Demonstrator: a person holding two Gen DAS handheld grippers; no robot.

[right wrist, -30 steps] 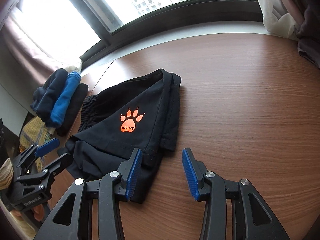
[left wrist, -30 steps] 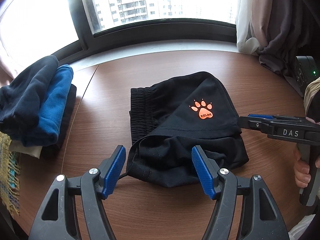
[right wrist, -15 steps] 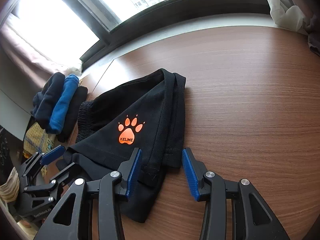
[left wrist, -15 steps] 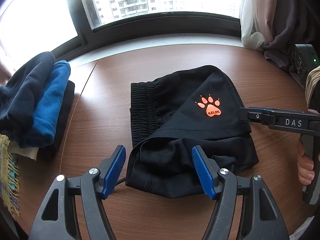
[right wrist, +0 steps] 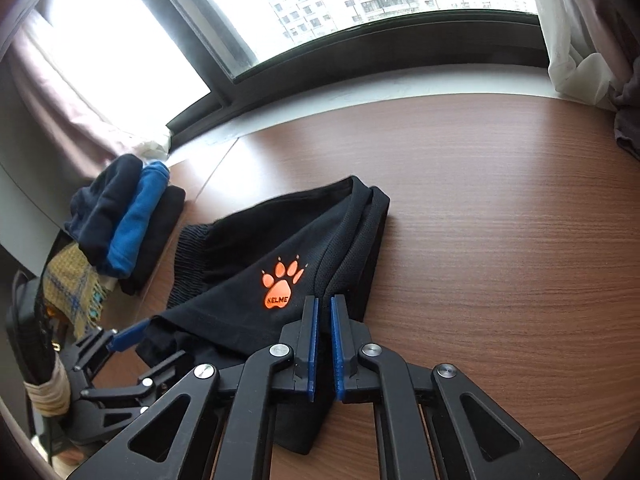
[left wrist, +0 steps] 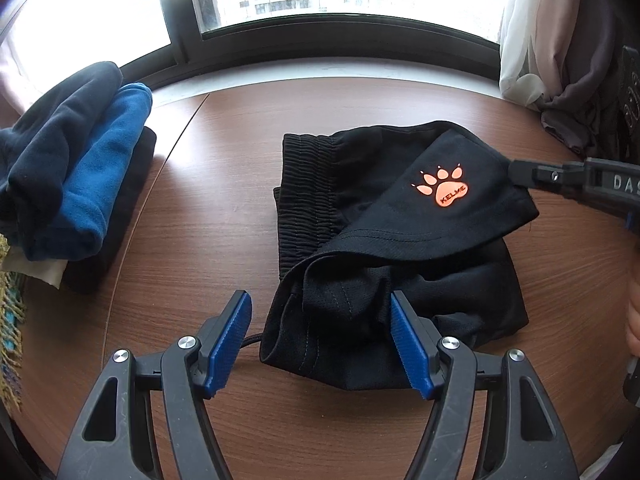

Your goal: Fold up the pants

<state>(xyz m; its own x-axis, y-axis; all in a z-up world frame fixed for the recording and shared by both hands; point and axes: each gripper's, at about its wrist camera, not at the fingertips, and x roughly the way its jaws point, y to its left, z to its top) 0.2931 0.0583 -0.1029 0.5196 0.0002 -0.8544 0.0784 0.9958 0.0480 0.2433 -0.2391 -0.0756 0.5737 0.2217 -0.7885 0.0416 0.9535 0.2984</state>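
Observation:
Black shorts [left wrist: 380,240] with an orange paw logo [left wrist: 442,188] lie partly folded on the brown wooden table [left wrist: 224,184]. My left gripper [left wrist: 320,320] stands open astride the bunched near end of the shorts, and its left pad is clear of the cloth. My right gripper [right wrist: 324,304] is shut on the edge of the logo flap of the shorts [right wrist: 280,248]. In the left wrist view the tip of this right gripper [left wrist: 516,168] pinches the flap's right corner, which sits raised. The left gripper [right wrist: 148,344] shows at the lower left of the right wrist view.
A stack of folded navy, blue and black clothes [left wrist: 76,184] sits at the table's left side, with a yellow woven cloth [left wrist: 8,312] beside it. Curtains [left wrist: 560,60] hang at the back right by the window sill [left wrist: 340,72]. A hand [left wrist: 634,320] shows at the right edge.
My right gripper moved forward over the shorts' edge and its jaws closed on the logo flap. The left gripper stayed open in place.

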